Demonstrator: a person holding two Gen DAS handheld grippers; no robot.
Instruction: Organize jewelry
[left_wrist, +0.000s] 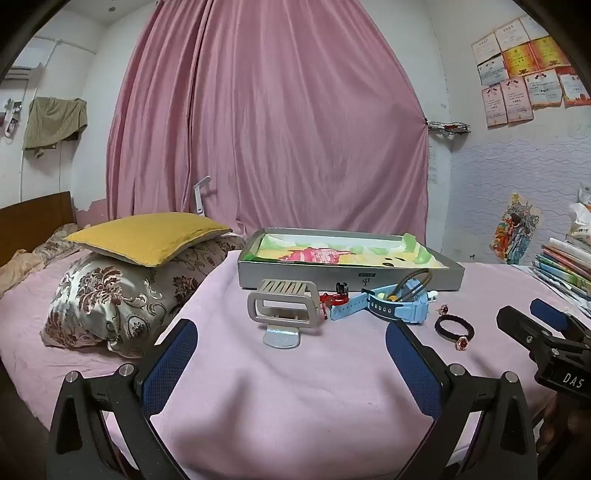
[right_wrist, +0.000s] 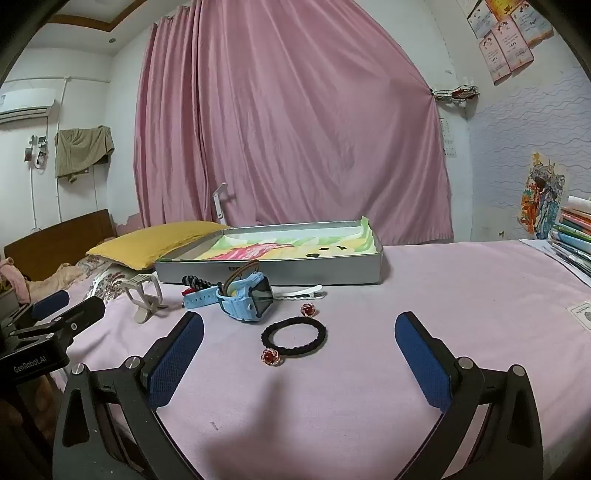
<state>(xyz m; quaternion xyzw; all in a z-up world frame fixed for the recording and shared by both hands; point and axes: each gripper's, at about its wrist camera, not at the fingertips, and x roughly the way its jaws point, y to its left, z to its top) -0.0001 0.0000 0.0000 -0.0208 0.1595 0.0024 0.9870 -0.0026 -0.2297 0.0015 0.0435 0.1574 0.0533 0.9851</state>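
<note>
A shallow grey box (left_wrist: 351, 278) (right_wrist: 273, 271) with a colourful lining lies open on the pink bedspread. In front of it lie a beige hair claw (left_wrist: 282, 308) (right_wrist: 144, 295), a light blue watch (left_wrist: 391, 304) (right_wrist: 245, 297), a red cord bracelet (left_wrist: 330, 297), a black hair tie (left_wrist: 453, 326) (right_wrist: 294, 336), two red rose earrings (right_wrist: 271, 356) (right_wrist: 308, 309) and a white hair clip (right_wrist: 301, 294). My left gripper (left_wrist: 291, 350) is open and empty, just short of the claw. My right gripper (right_wrist: 299, 345) is open and empty, with the hair tie between its fingers' line.
A yellow pillow (left_wrist: 147, 236) on a patterned pillow (left_wrist: 122, 295) lies to the left. Stacked books (left_wrist: 565, 264) (right_wrist: 574, 236) stand at the right. A pink curtain (left_wrist: 273, 122) hangs behind the bed. The right gripper's body (left_wrist: 543, 343) shows at the left wrist view's right edge.
</note>
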